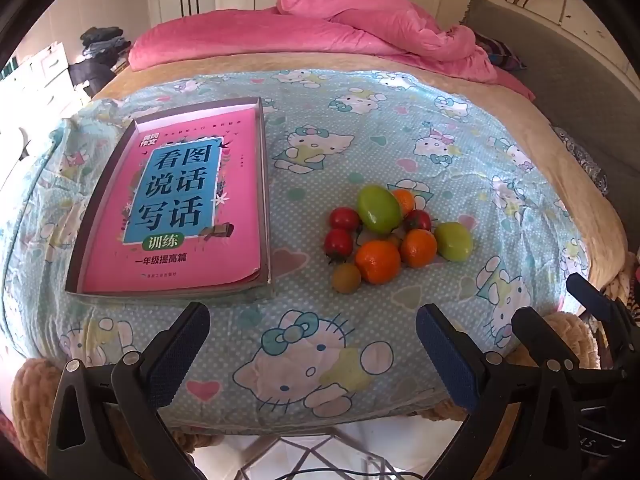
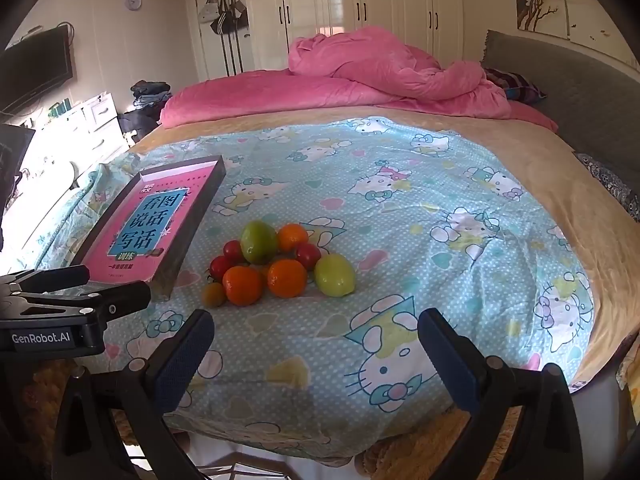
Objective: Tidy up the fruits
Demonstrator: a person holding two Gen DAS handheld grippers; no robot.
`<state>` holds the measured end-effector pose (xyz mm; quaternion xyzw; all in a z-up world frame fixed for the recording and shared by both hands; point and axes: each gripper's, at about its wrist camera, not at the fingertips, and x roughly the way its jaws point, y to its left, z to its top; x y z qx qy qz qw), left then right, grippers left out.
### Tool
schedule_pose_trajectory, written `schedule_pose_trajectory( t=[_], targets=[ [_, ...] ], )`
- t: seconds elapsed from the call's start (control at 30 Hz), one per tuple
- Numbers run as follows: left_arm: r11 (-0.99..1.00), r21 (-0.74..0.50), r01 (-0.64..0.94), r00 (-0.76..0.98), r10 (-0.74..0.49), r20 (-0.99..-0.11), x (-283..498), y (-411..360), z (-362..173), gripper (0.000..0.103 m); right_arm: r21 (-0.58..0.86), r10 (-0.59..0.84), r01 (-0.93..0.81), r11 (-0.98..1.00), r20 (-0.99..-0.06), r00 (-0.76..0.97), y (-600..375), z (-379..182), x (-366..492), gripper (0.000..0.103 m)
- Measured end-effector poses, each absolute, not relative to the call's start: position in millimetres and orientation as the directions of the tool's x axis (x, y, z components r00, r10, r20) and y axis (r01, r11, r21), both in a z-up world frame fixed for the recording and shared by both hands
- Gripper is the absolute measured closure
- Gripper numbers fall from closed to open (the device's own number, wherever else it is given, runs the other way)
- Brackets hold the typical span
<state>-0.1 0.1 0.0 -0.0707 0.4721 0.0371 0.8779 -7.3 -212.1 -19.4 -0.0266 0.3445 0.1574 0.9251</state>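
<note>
A: How many fruits, and where?

B: One pile (image 1: 394, 236) on the bed (image 1: 552, 184), just right of the tray (image 1: 265, 184), touching one another. Two green ones: one (image 1: 379, 209) at the back of the pile, one (image 1: 453, 241) at its right edge. Three oranges: two in front (image 1: 378, 261) (image 1: 418, 248), one (image 1: 404, 200) behind the back green one. Three red tomatoes: two (image 1: 344, 218) (image 1: 338, 242) on the side nearest the tray, one (image 1: 418, 220) in the middle. One small brownish-green fruit (image 1: 346, 278) at the front, nearest the tray's front corner.

A: And in the tray?

B: One pink book (image 1: 176, 204), lying flat.

A: The grippers?

B: Left gripper (image 1: 312, 324) hovers in front of the pile, fingers (image 1: 180, 344) spread wide, holding nothing. Right gripper (image 2: 316, 332) likewise, wide open and empty.

A: The surface and the room?

B: A pale blue cartoon-cat sheet (image 2: 400, 184) over a tan blanket (image 2: 540, 168). Behind the pile lies a rumpled pink duvet (image 2: 360, 76), then white wardrobes (image 2: 360, 8). A grey headboard (image 2: 580, 92) is far right of the pile; a television (image 2: 36, 68) is left of the tray.
</note>
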Motion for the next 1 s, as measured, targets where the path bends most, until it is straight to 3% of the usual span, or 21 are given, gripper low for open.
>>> schedule_pose_trajectory(
  t=[1.0],
  targets=[
    [0.987,-0.101,-0.121,0.554,-0.017,-0.832,0.4,-5.7,-2.4,0.0,0.054,0.269,-0.308,0.95,-0.646,0.714,-212.9,-19.3,-7.3,0.001]
  ],
)
